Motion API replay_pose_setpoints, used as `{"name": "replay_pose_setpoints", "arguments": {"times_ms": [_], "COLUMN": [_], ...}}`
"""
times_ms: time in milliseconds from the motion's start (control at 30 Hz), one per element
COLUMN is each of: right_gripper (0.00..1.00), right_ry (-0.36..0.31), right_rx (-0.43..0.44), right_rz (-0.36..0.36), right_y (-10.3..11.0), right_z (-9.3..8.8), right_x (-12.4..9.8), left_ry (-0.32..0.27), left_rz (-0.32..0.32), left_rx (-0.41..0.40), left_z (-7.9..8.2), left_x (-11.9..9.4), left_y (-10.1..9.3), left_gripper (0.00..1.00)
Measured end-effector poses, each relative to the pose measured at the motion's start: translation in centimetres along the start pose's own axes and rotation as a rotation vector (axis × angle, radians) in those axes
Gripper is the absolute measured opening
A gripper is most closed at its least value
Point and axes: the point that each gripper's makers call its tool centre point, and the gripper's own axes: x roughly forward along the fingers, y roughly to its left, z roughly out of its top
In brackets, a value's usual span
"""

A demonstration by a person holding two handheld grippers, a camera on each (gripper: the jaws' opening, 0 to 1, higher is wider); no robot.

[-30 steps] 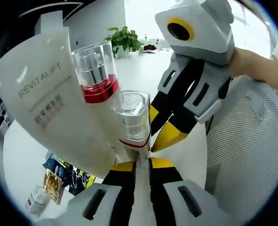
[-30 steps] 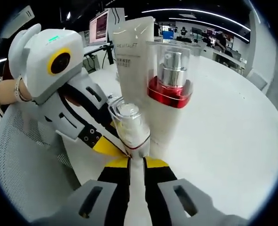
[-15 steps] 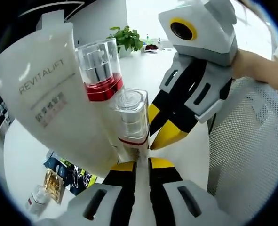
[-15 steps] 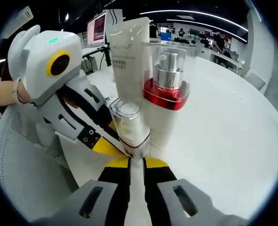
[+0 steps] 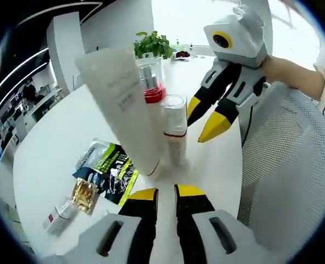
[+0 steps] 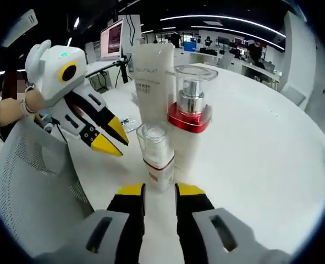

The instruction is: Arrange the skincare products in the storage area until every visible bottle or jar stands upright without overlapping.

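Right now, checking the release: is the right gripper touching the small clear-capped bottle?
Apart. In the right gripper view, bare table separates the right gripper from the small clear-capped bottle.

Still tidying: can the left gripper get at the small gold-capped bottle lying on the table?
Probably yes. The left gripper is open, and the gold-capped bottle lies flat beside the green packet, with bare table around it and nothing over it.

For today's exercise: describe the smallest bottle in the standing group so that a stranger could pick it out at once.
On the round white table, three products stand close together beside a white mesh basket. The small bottle is the nearest and shortest, in front of the tall white tube and the pump bottle. It alone has a low clear cap with a thin red band.
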Motion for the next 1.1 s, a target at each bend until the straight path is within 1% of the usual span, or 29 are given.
{"name": "replay_pose_setpoints", "arguments": {"times_ms": [33, 67, 133, 200, 267, 300, 333, 433, 500, 567, 600, 667, 767, 833, 900, 967, 1067, 1100], "right_gripper": [0.24, 0.26, 0.30, 0.32, 0.35, 0.37, 0.39, 0.44, 0.47, 0.50, 0.53, 0.56, 0.62, 0.68, 0.72, 0.75, 0.79, 0.80], "right_ry": [-0.006, -0.009, -0.016, -0.021, -0.027, -0.035, -0.040, -0.051, -0.055, -0.060, -0.065, -0.074, -0.092, -0.106, -0.123, -0.129, -0.132, -0.132], "right_rx": [0.001, 0.002, 0.012, 0.020, 0.029, 0.033, 0.038, 0.058, 0.066, 0.075, 0.084, 0.092, 0.107, 0.118, 0.125, 0.132, 0.148, 0.151], "right_rz": [-0.003, -0.003, -0.008, -0.014, -0.015, -0.016, -0.016, -0.019, -0.021, -0.023, -0.021, -0.017, -0.020, -0.018, -0.023, -0.023, -0.016, -0.016], "right_y": [0.1, 0.2, 0.5, 0.6, 0.8, 1.0, 1.0, 1.1, 1.2, 1.1, 1.2, 1.4, 1.5, 1.5, 1.4, 1.3, 1.5, 1.5], "right_z": [0.1, 0.1, 0.0, -0.1, -0.1, 0.0, 0.0, 0.1, 0.1, 0.1, 0.2, 0.3, 0.5, 0.5, 0.8, 0.8, 0.7, 0.7], "right_x": [-0.2, -0.3, -0.6, -0.8, -1.0, -1.2, -1.3, -1.4, -1.4, -1.4, -1.3, -1.3, -1.0, -0.8, -0.7, -0.6, -0.4, -0.4], "left_ry": [0.005, 0.008, 0.009, 0.018, 0.021, 0.025, 0.027, 0.038, 0.034, 0.037, 0.052, 0.077, 0.087, 0.106, 0.114, 0.129, 0.136, 0.153], "left_rz": [0.012, 0.036, 0.063, 0.089, 0.104, 0.128, 0.142, 0.165, 0.188, 0.194, 0.195, 0.195, 0.187, 0.186, 0.188, 0.189, 0.168, 0.163], "left_rx": [0.004, 0.015, 0.037, 0.026, 0.032, 0.051, 0.072, 0.074, 0.093, 0.122, 0.131, 0.162, 0.198, 0.185, 0.202, 0.212, 0.217, 0.226], "left_z": [-0.3, -0.6, -1.1, -1.6, -1.7, -2.1, -2.2, -2.6, -2.4, -2.4, -2.7, -3.0, -3.0, -3.3, -3.4, -3.6, -3.8, -4.1], "left_x": [-0.4, -1.0, -2.0, -2.6, -3.0, -3.5, -3.8, -4.5, -4.9, -5.0, -5.0, -4.9, -4.7, -4.5, -4.4, -4.2, -3.7, -3.5], "left_y": [0.4, 1.2, 2.4, 3.7, 4.3, 5.5, 6.2, 8.0, 9.1, 9.9, 10.7, 11.2, 11.9, 12.6, 13.0, 13.6, 14.0, 14.3], "left_gripper": [0.09, 0.10, 0.13, 0.14, 0.14, 0.15, 0.17, 0.20, 0.22, 0.25, 0.27, 0.28, 0.30, 0.32, 0.32, 0.33, 0.34, 0.35]}}
